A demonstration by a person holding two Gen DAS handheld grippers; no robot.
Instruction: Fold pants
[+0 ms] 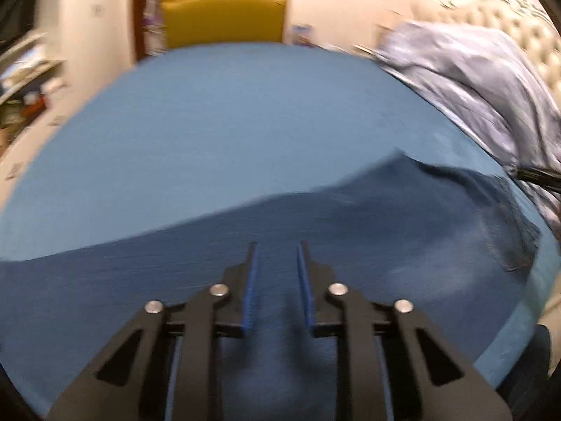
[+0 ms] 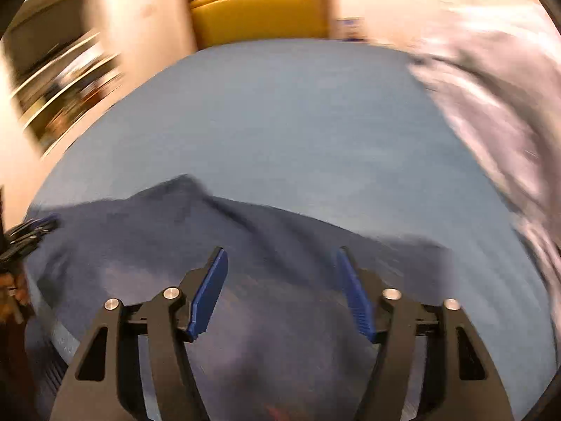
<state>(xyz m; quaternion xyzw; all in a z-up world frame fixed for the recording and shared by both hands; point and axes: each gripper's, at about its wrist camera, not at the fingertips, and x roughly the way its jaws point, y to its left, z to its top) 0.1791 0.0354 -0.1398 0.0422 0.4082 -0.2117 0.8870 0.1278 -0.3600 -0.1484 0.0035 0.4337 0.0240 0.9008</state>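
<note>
Dark blue pants (image 1: 315, 231) lie rumpled on the near table edge.

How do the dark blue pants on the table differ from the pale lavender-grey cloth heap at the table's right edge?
The dark blue pants are deep navy; the pale lavender-grey cloth heap is light and somewhat shiny. The pants lie low and mostly flat on the blue table, near both grippers; the heap is piled high and crumpled at the far right edge. A pocket seam shows on the pants, none on the heap. Both are soft fabric and neither is gripped.
</note>
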